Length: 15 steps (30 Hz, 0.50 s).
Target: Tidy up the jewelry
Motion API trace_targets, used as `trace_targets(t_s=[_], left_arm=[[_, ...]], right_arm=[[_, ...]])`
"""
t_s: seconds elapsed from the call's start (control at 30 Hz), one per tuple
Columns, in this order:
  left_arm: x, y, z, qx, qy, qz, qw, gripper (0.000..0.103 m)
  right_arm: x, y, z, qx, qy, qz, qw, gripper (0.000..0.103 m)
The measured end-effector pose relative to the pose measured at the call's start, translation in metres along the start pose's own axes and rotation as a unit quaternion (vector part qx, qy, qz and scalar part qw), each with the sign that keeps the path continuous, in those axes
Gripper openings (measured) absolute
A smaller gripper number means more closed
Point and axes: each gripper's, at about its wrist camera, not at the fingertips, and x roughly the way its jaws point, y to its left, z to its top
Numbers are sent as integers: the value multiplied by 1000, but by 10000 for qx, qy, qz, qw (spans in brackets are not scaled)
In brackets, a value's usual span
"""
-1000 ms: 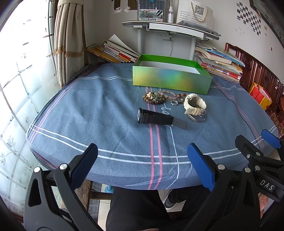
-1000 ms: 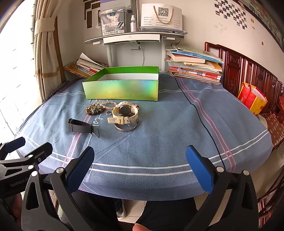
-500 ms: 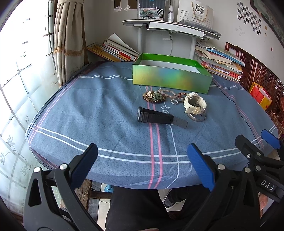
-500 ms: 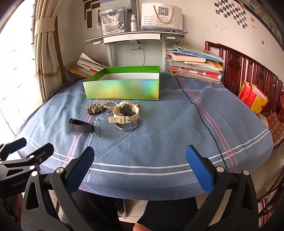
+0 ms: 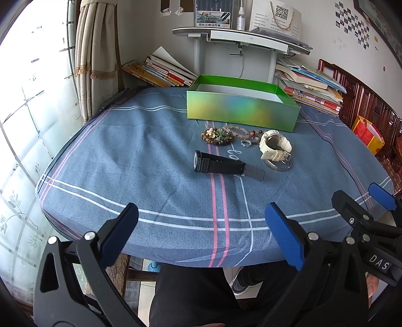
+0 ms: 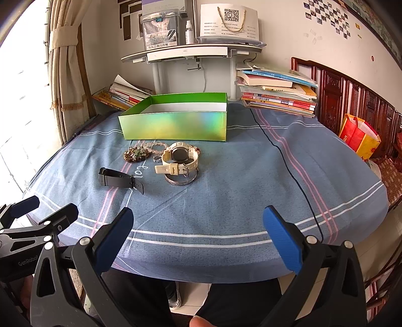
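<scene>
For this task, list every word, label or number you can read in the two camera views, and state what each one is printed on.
"DAS": white letters on the right gripper, seen in the left wrist view.
"GenRobo", cut off by the frame edge: on the left gripper, seen in the right wrist view.
"108" or similar, unclear: white marks on the blue tablecloth.
QR-code sign and storage bin label: print too small to read.
</scene>
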Motion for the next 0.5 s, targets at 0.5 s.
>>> trace_targets(t_s=[0.5], left_arm=[[0, 0, 0, 0, 7, -3, 10000, 99]], right_arm=[[0, 0, -1, 9, -6, 10, 10000, 101]])
